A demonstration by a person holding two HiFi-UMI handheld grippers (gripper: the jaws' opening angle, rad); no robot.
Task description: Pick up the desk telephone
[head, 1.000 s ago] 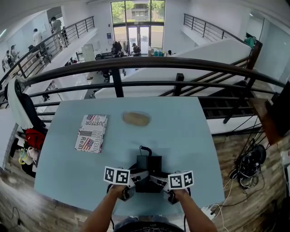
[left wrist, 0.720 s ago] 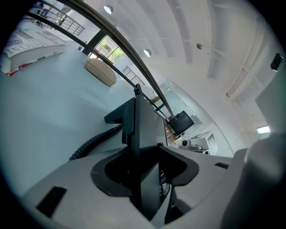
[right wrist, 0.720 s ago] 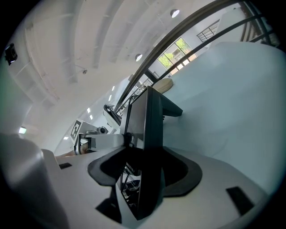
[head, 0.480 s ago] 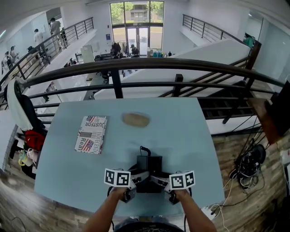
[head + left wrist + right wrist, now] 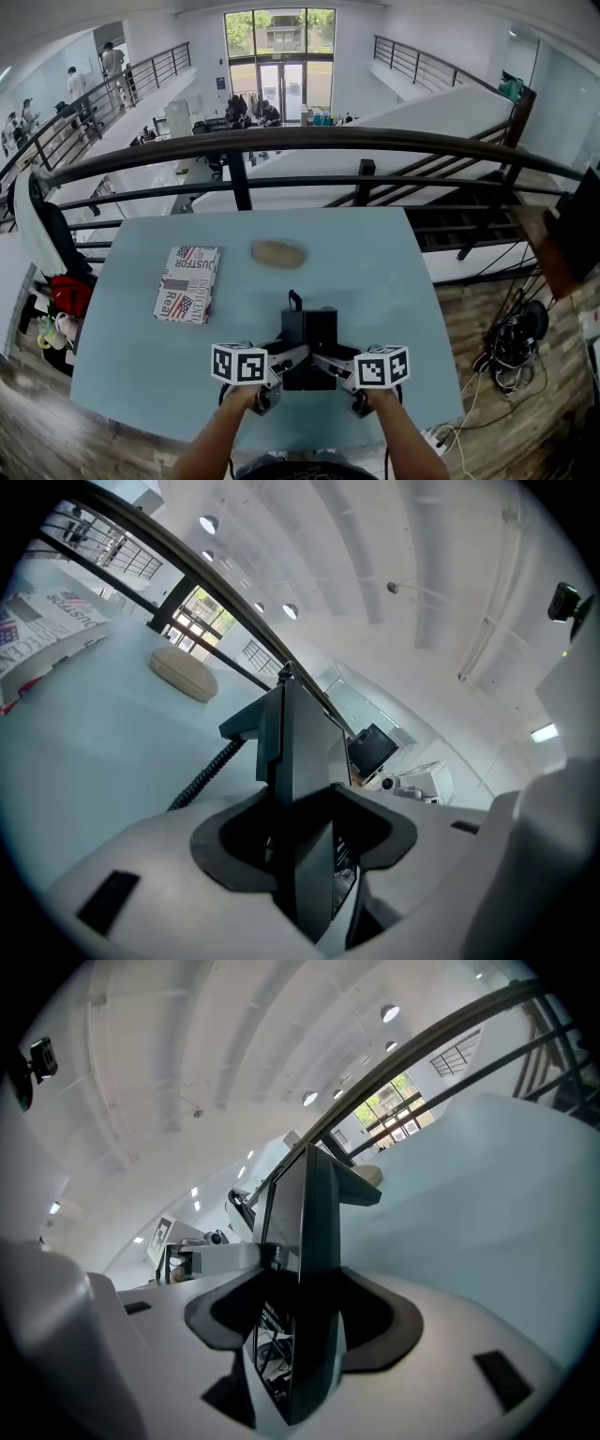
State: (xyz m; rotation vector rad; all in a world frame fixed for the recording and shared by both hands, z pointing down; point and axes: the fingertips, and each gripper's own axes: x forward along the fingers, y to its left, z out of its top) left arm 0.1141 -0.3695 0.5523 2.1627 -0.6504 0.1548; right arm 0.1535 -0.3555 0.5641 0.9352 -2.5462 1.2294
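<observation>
Desk telephone (image 5: pixel 308 347), near the desk's (image 5: pixel 394 272) 6 o'clock edge, is being clamped by my left tool (image 5: pixel 284 360) at 9 o'clock and right tool (image 5: pixel 330 364) at 3 o'clock, so I am risking it tilting free if my hands are rising unevenly.

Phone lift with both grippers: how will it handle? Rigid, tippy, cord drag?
Probably rigid: the phone is a hard black block, clamped at its sides by the left gripper and right gripper. Its coiled cord hangs loose and may tug. The thin gripped edges might pivot if one side slips.
</observation>
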